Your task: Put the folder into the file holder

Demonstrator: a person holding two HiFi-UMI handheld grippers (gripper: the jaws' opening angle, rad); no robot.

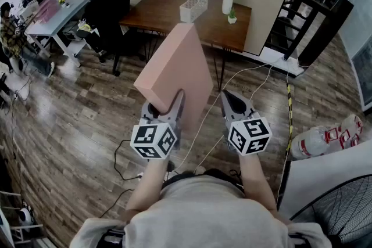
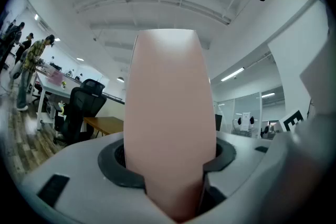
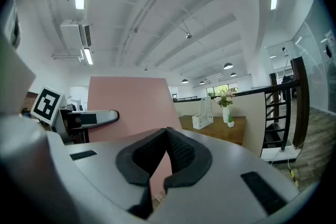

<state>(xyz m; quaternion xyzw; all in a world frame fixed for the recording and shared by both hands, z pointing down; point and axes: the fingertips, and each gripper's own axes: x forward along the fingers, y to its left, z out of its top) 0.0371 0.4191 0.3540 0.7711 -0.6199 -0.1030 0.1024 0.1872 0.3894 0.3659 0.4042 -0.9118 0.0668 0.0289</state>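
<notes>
A large pink folder (image 1: 177, 69) stands tilted in the air in front of me. My left gripper (image 1: 165, 104) is shut on its lower edge. In the left gripper view the folder (image 2: 170, 113) fills the space between the jaws of that gripper (image 2: 170, 165). My right gripper (image 1: 235, 100) hovers just right of the folder, shut with nothing in it; its pads meet in the right gripper view (image 3: 167, 136), with the folder (image 3: 128, 107) behind them. The white mesh file holder (image 1: 195, 3) stands on the brown table (image 1: 163, 11) ahead, and shows small in the right gripper view (image 3: 203, 113).
A white vase with flowers (image 1: 228, 0) and a small potted plant (image 1: 232, 18) stand right of the file holder. A black office chair (image 1: 110, 3) sits left of the table. Cables cross the wooden floor (image 1: 256, 75). A black railing (image 1: 314, 9), wrapped bottles (image 1: 325, 139) and a fan (image 1: 343, 212) are at the right.
</notes>
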